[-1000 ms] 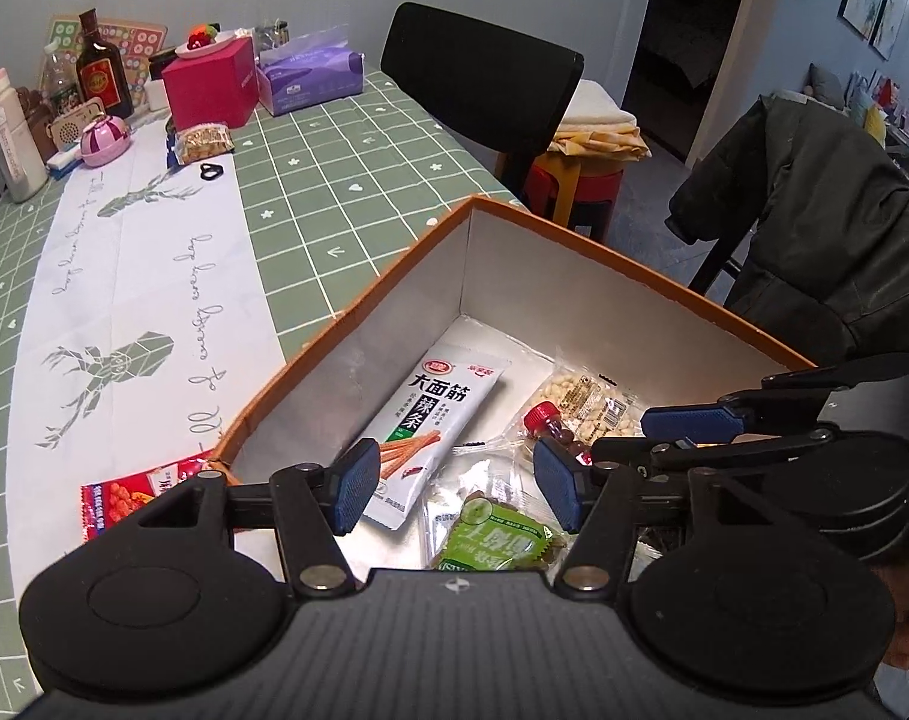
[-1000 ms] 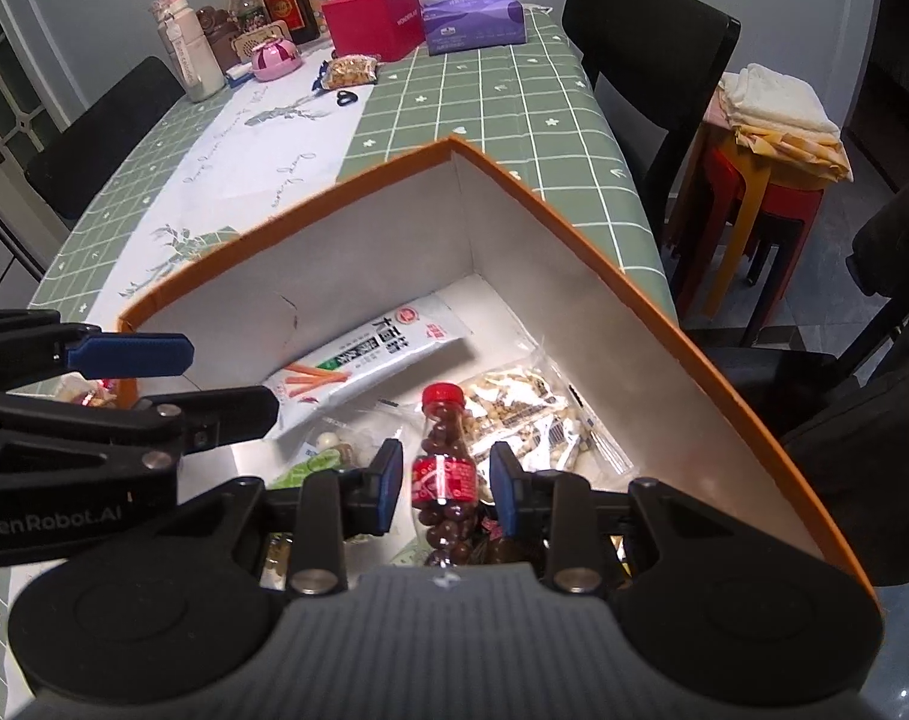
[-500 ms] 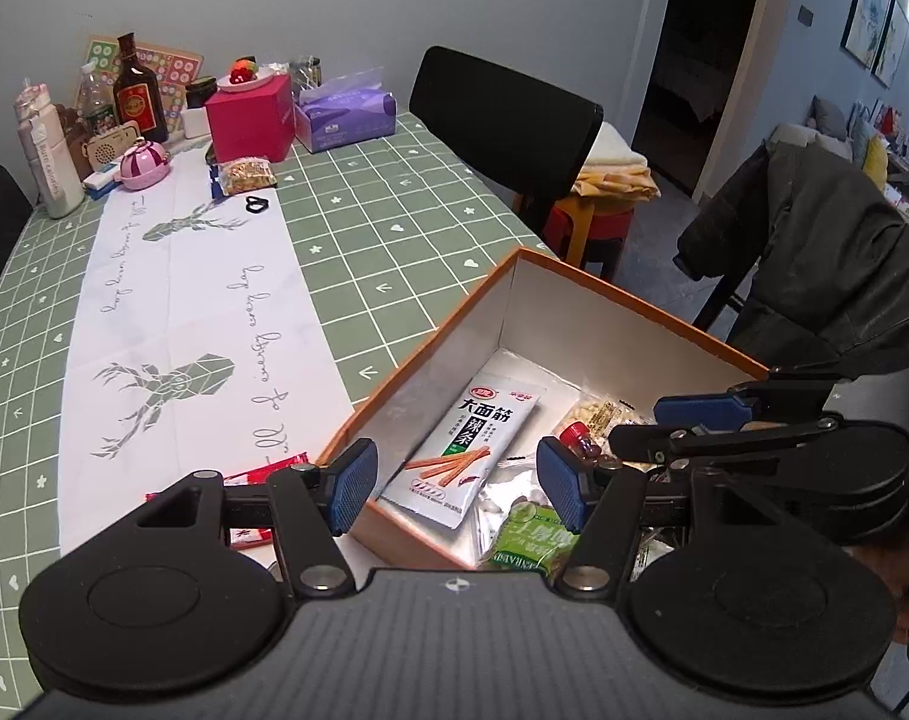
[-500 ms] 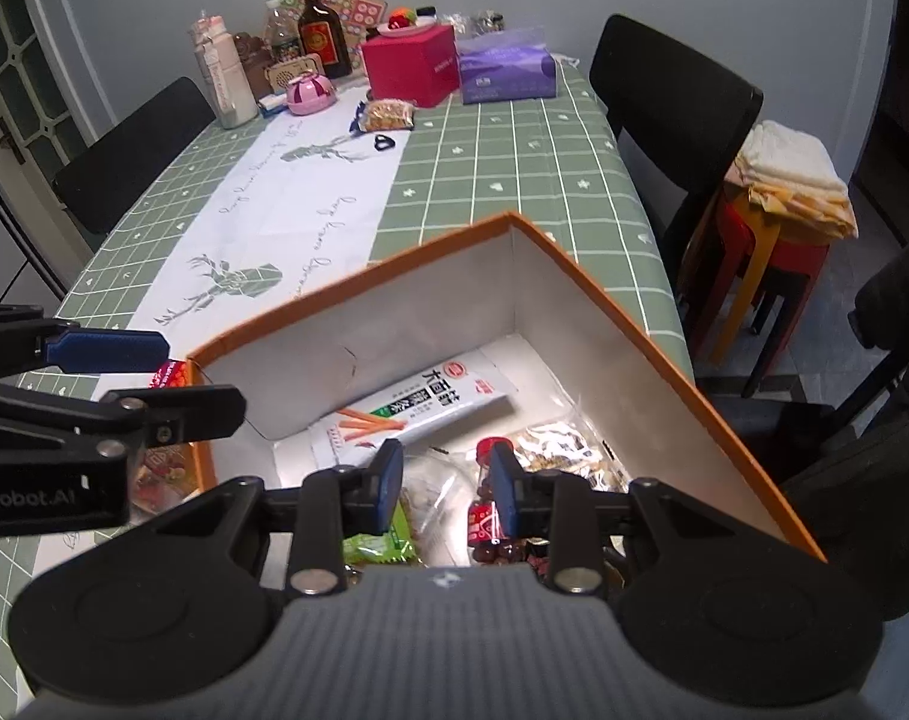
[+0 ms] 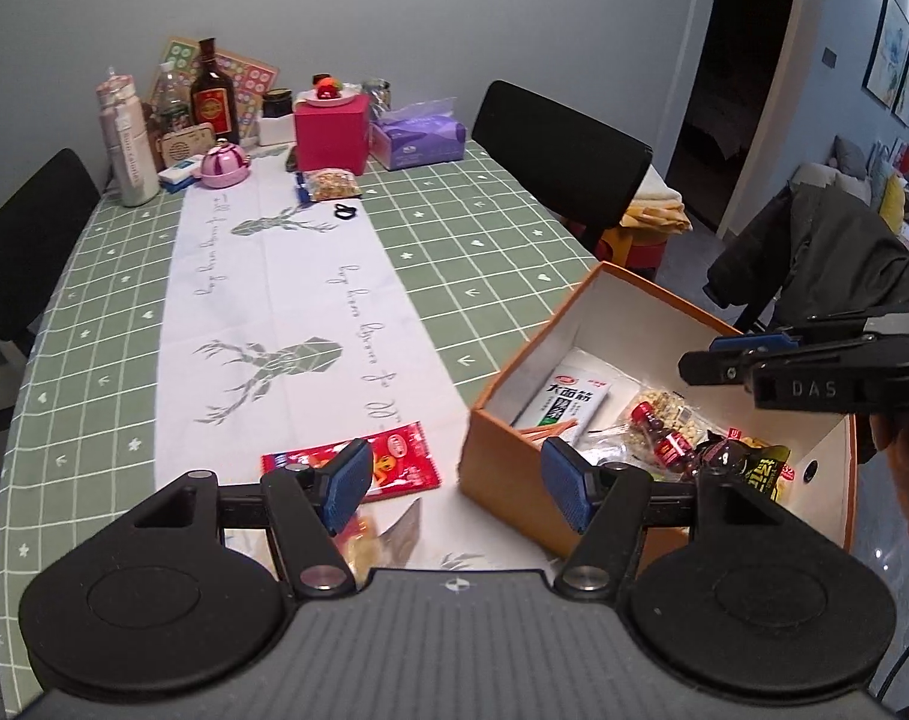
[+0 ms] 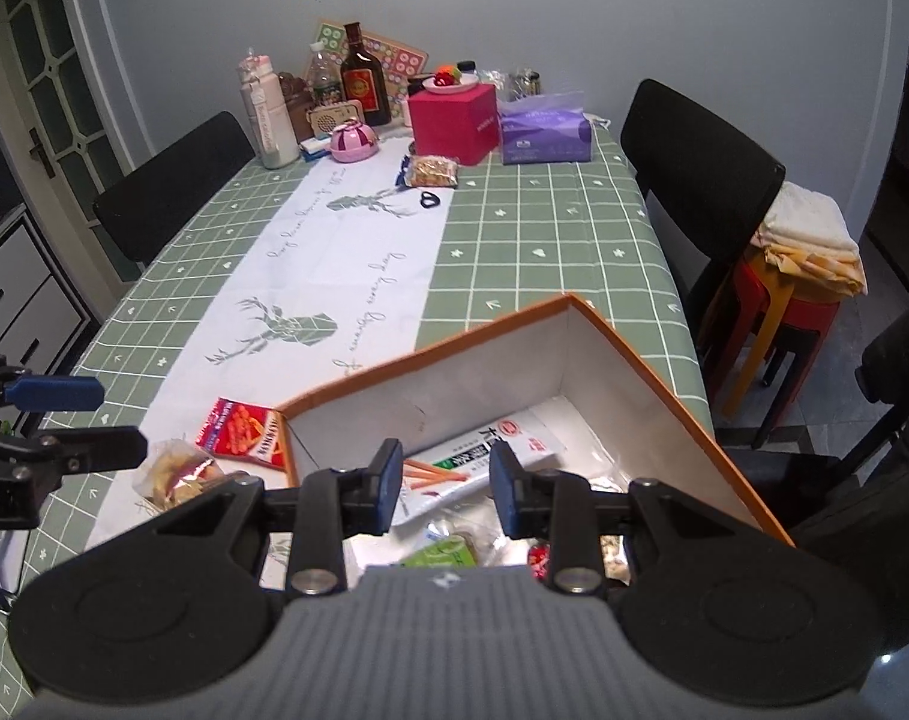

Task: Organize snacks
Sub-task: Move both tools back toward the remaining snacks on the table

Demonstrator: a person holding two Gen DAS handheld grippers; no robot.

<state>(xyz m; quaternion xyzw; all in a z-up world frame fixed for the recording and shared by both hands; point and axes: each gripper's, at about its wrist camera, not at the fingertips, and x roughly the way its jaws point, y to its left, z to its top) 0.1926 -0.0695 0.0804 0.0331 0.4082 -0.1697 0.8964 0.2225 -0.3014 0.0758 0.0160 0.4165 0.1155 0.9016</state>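
An orange box with a white inside stands at the table's near right corner; it also shows in the right wrist view. In it lie a white stick-snack packet, a small red-capped bottle of chocolate balls, a nut bag and a green packet. A red snack packet and a clear bag lie on the table left of the box. My left gripper is open and empty above the box's left wall. My right gripper is open and empty above the box.
The far end of the table holds bottles, a red box, a purple tissue pack, a snack bag and a pink pot. Black chairs stand on both sides. A red stool carries folded cloths.
Both grippers have risen and pulled back from the box. The right gripper let go of the small bottle, which now lies in the box. The left gripper shifted left.
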